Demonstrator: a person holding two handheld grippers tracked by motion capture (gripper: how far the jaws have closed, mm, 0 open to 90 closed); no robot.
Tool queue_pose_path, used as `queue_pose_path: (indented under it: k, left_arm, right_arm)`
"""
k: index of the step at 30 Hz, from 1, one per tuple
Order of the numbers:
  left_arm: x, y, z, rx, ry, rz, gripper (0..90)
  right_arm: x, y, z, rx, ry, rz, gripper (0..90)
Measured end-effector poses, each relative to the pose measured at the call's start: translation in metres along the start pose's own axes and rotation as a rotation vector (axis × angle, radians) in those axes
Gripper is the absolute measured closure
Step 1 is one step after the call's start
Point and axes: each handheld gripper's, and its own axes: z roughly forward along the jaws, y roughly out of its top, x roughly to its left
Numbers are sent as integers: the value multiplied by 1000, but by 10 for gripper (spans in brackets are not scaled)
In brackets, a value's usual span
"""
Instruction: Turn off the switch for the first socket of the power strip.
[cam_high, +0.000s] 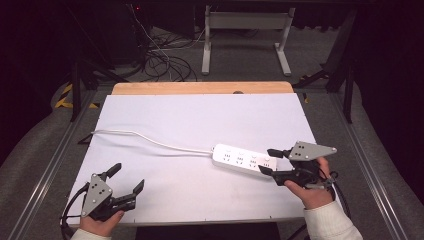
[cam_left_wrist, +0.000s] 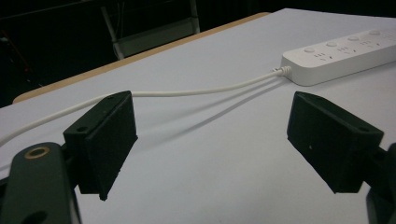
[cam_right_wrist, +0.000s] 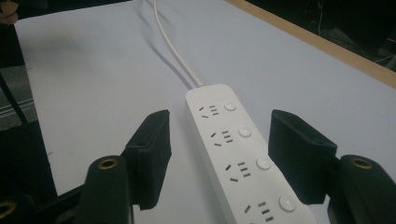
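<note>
White power strip (cam_high: 244, 159) there, glossy white all over, with four round white buttons and rows of small dark slots in its face. Its cord (cam_high: 150, 140), running off its end, is the same white. Under the strip the table sheet (cam_high: 200, 115) is plain white, unpatterned, and beyond the strip a pale wood edge (cam_high: 202, 88) shows tan. Right gripper (cam_high: 269, 161), at the strip's near end: black jaws, grey plate with dark dots. Left gripper (cam_high: 128, 179), well away from the strip: same black and grey, with brass-coloured rings in its own view.
</note>
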Motion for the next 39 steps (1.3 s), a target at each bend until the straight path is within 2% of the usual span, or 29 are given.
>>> queue_pose_path:
  k: [10,24,39]
  left_arm:
    - [1,0,0,5,-4,10,161]
    - [0,0,1,5,-5,1,161]
    - [0,-1,1,10,-10,6,161]
  right_arm:
    - [-3,21,14,6,21,-13,402]
    - [-6,45,42,34,61,-38,403]
    - [-8,57,75,73,90,-43,400]
